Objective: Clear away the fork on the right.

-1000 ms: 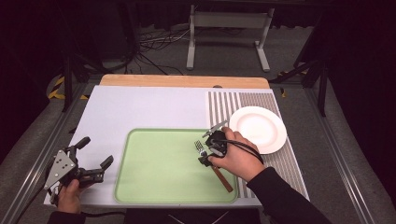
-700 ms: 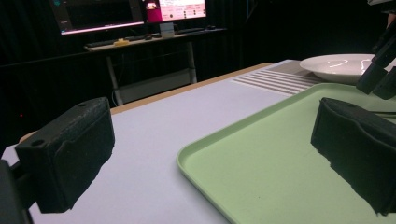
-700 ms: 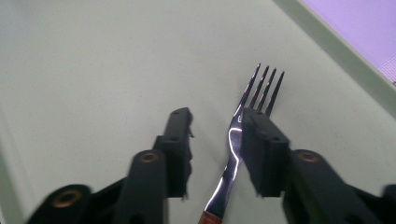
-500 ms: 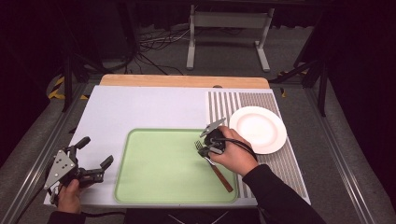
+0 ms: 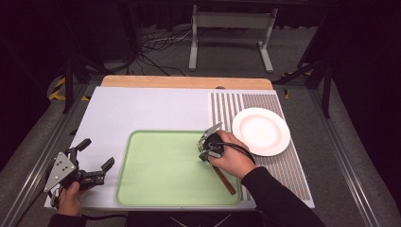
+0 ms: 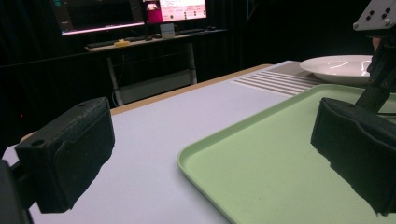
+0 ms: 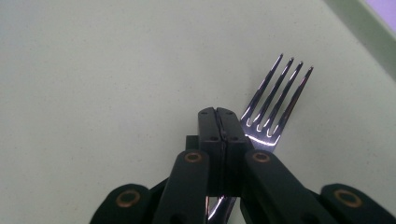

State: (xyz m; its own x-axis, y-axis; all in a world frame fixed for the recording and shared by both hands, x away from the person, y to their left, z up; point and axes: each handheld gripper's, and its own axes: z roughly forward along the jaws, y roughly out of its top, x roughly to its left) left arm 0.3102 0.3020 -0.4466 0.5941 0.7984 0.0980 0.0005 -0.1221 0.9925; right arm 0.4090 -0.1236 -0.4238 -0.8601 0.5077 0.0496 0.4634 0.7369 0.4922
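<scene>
Right gripper view: my right gripper (image 7: 223,116) has its jaws drawn fully together, and they have just been closing. The fork (image 7: 273,105) lies on the green tray (image 7: 93,70), its neck passing under the tips; whether the pads truly pinch the metal I cannot tell, since the tines sit beside the jaws rather than between them. High view: the fork's wooden handle (image 5: 224,178) rests on the tray's right part, below my hand. The left gripper (image 5: 90,163) waits wide open and empty at the mat's near-left corner. Farther right, the white plate (image 5: 261,131) stands bare. I judge the pick-up barely begun: lift and placement remain.
</scene>
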